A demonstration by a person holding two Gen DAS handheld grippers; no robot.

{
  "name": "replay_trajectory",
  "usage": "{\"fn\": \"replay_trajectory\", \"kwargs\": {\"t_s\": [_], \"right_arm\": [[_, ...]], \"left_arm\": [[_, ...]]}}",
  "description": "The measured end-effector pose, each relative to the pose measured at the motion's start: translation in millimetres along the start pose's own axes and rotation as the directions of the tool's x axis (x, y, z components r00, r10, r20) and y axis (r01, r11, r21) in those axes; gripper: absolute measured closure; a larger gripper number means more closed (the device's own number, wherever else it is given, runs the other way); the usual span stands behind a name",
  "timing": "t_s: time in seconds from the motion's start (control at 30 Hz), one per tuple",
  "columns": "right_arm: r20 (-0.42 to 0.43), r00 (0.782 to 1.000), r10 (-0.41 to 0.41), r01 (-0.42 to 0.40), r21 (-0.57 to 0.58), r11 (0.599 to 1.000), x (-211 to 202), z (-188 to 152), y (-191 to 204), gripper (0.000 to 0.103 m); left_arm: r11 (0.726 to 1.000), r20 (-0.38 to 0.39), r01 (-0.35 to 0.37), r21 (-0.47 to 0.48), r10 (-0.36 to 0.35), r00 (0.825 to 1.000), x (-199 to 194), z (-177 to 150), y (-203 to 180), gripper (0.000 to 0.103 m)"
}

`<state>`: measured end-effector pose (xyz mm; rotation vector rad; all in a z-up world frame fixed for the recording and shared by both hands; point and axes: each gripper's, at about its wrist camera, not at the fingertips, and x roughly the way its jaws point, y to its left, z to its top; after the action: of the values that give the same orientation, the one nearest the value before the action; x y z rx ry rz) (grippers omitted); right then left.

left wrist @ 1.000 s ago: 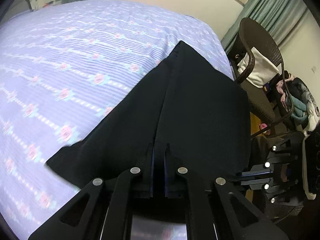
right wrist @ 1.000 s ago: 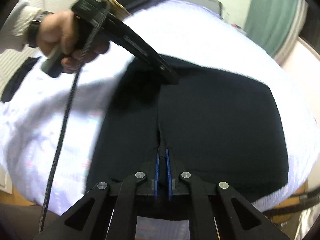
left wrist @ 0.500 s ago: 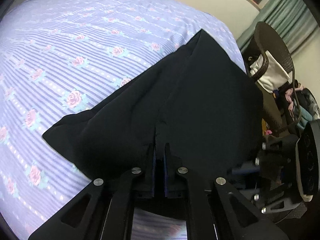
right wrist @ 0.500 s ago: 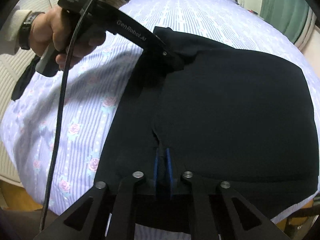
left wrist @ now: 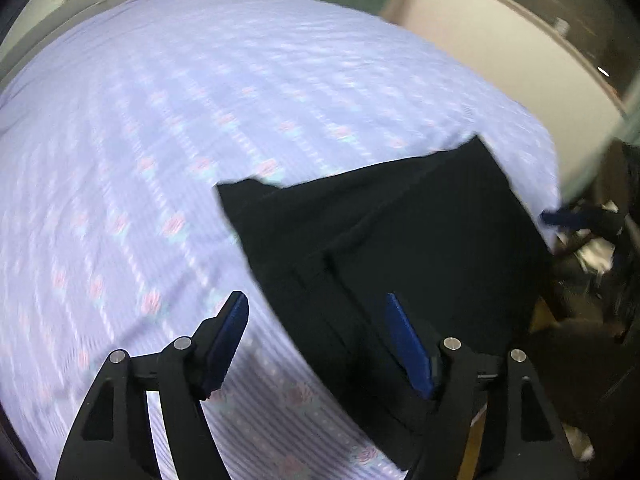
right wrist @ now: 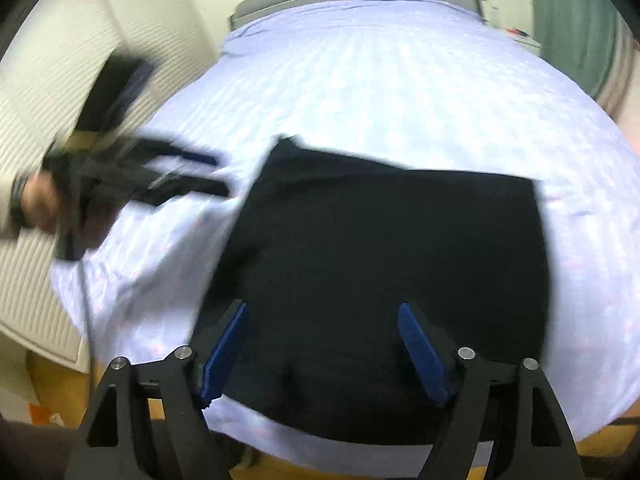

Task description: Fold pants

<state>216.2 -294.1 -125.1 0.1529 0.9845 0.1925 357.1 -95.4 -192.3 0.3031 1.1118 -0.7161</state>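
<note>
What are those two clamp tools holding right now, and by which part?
Nothing. The left gripper and right gripper both have jaws spread wide, and the folded black fabric pants lie loose on the lilac floral bedsheet.

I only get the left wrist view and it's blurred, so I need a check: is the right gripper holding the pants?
Observer: No. The right gripper is open above the pants, with nothing between its fingers.
Operator: Is the fabric hanging off the bed?
Observer: It reaches the near edge of the bed; I cannot tell if it hangs over.
Operator: Where does my left gripper sit?
Observer: The left gripper is beside the pants' far left corner, over bare sheet.
</note>
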Motion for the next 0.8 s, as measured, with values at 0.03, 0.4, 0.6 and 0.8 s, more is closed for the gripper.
{"fn": "replay_trajectory", "kwargs": {"t_s": [0.03,0.4,0.6,0.8], "right_arm": [[0.0,1.0,-0.001,0.001,0.018,1.0,-1.5,2.9,-16.1,0.022],[-0.054,0.993,0.105,-0.098,0.116,0.988,39.0,41.1,-149.0,0.022],[-0.112,0.966,0.233,-0.207,0.203,0.957,72.3,24.5,-149.7,0.022],[-0.137,0.939,0.314,-0.274,0.25,0.929,93.2,16.1,-145.8,0.021]], "left_arm": [[0.999,-0.001,-0.018,-0.031,0.018,1.0,2.7,-3.0,-1.5,0.032],[0.949,-0.019,-0.125,-0.289,0.125,0.992,47.5,-14.0,-22.9,0.032],[0.937,-0.045,-0.151,-0.315,0.144,0.989,60.9,-24.8,-18.3,0.027],[0.911,-0.047,-0.18,-0.37,0.175,0.983,60.6,-27.5,-7.7,0.019]]}}
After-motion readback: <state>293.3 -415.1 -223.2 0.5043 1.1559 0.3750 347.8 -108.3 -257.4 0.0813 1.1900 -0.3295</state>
